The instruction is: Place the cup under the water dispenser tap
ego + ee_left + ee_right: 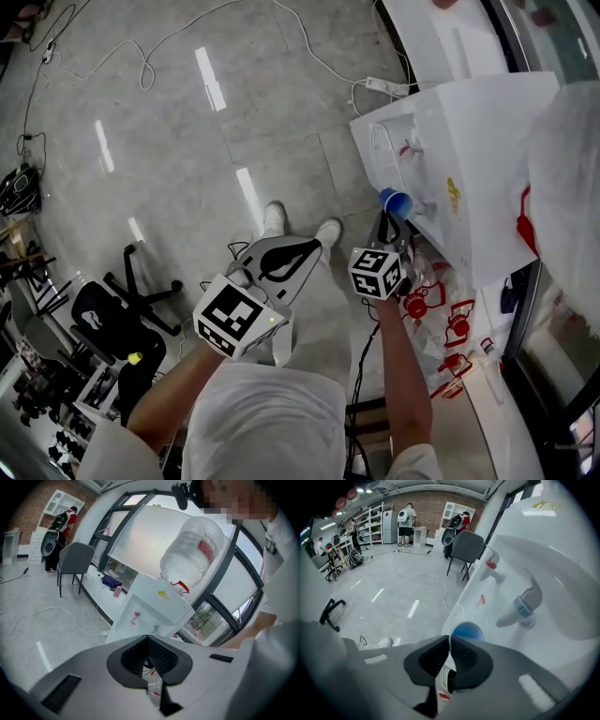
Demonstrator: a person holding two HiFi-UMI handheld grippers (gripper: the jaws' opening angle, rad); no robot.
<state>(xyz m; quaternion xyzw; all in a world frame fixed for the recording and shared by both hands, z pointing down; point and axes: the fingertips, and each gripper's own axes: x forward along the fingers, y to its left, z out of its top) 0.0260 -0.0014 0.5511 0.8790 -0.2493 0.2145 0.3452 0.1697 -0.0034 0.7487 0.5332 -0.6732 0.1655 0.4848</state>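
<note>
A small blue cup (396,202) is pinched by its rim in my right gripper (389,223), which is shut on it. The cup (467,631) hangs in front of the white water dispenser (469,131), just above its drip grille (457,614). It sits below and left of the blue-banded tap (520,607). A red tap (492,569) is further left. My left gripper (312,247) is held lower and to the left, away from the dispenser, jaws shut with nothing between them. Its own view shows the whole dispenser (154,606) from a distance.
A large water bottle (194,555) tops the dispenser. A power strip (386,86) and cables lie on the floor behind it. Red-printed clear bags (436,309) lie at the dispenser's foot. A black office chair (117,314) stands at the left, a grey chair (466,545) further off.
</note>
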